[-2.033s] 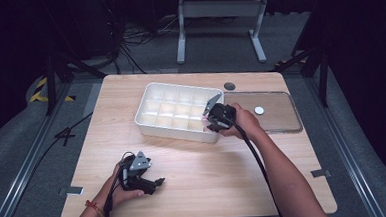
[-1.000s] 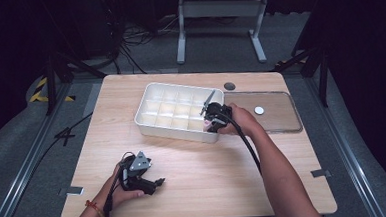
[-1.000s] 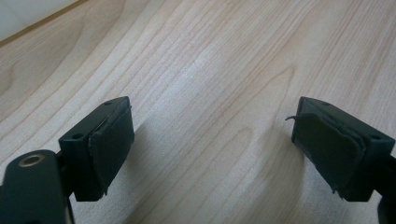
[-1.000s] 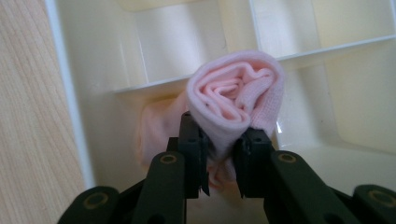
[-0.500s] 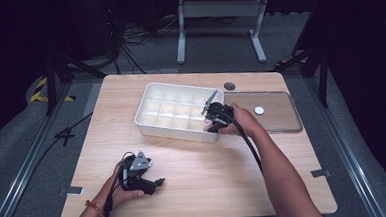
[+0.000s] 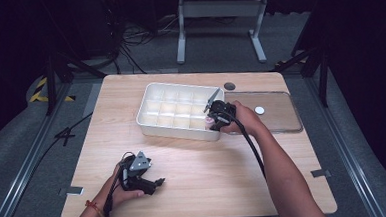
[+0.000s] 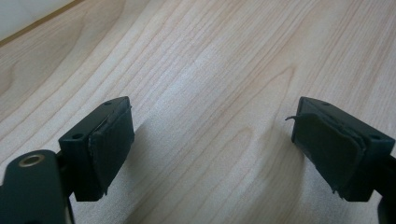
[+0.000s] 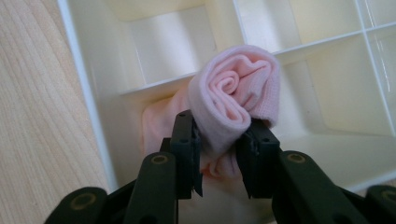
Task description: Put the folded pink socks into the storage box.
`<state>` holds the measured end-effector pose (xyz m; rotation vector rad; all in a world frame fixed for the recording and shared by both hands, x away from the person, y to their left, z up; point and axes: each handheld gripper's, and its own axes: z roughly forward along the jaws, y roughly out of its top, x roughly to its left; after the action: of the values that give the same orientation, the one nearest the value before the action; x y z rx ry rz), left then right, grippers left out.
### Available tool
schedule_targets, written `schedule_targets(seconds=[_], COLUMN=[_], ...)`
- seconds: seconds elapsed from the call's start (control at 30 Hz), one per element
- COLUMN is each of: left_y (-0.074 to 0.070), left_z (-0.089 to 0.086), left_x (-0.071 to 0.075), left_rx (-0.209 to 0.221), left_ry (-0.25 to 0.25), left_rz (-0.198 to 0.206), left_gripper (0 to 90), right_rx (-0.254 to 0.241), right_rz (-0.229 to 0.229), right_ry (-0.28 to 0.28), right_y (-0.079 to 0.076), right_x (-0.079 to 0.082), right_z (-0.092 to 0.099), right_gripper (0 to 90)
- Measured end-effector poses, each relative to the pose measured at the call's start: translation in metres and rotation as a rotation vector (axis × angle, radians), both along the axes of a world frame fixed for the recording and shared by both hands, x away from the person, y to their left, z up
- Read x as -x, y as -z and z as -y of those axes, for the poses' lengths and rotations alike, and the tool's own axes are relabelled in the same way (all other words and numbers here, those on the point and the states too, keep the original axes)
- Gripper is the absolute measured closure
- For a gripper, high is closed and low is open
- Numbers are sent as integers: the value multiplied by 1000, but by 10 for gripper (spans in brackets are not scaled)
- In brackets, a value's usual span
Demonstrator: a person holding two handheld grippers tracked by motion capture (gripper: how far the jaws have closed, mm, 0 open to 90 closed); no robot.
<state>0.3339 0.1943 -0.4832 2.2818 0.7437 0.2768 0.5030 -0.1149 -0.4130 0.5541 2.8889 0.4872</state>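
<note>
A white compartment box (image 6: pixel 154 121) lies on the wooden table. My right gripper (image 6: pixel 213 122) hangs over its near right corner, shut on a rolled pink cloth (image 8: pixel 236 93). In the right gripper view the roll is pinched between the jaws above a corner compartment of the box (image 8: pixel 84 79), its lower end trailing down into that cell. The same pink cloth (image 6: pixel 209 121) shows as a small spot in the high view. My left gripper (image 6: pixel 155 184) rests near the table's front left; its fingertips (image 7: pixel 109 142) stand wide apart over bare wood, holding nothing.
A clear lid (image 6: pixel 281 119) lies flat to the right of the box, with a small white disc (image 6: pixel 259 110) on it. A dark round hole (image 6: pixel 229 86) sits in the table behind the box. Bare wood spans the table's front half.
The right gripper has shifted slightly left and nearer over the box's corner with the pink cloth. The left gripper has not moved.
</note>
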Motion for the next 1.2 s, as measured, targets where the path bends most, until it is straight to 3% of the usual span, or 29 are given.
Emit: schedule_targets(seconds=[0.4, 0.77, 1.2], left_y=[0, 0, 0], left_z=[0, 0, 0], left_x=[0, 0, 0], left_rx=[3, 2, -2], left_ry=[-2, -1, 1], left_rz=[-2, -1, -1], left_gripper=[131, 131, 131], right_rx=[-42, -148, -208], right_rz=[24, 36, 108], right_ry=[16, 50, 67], right_y=[-8, -17, -29], right_x=[2, 9, 21], right_z=[6, 15, 21], right_gripper=[623, 593, 518])
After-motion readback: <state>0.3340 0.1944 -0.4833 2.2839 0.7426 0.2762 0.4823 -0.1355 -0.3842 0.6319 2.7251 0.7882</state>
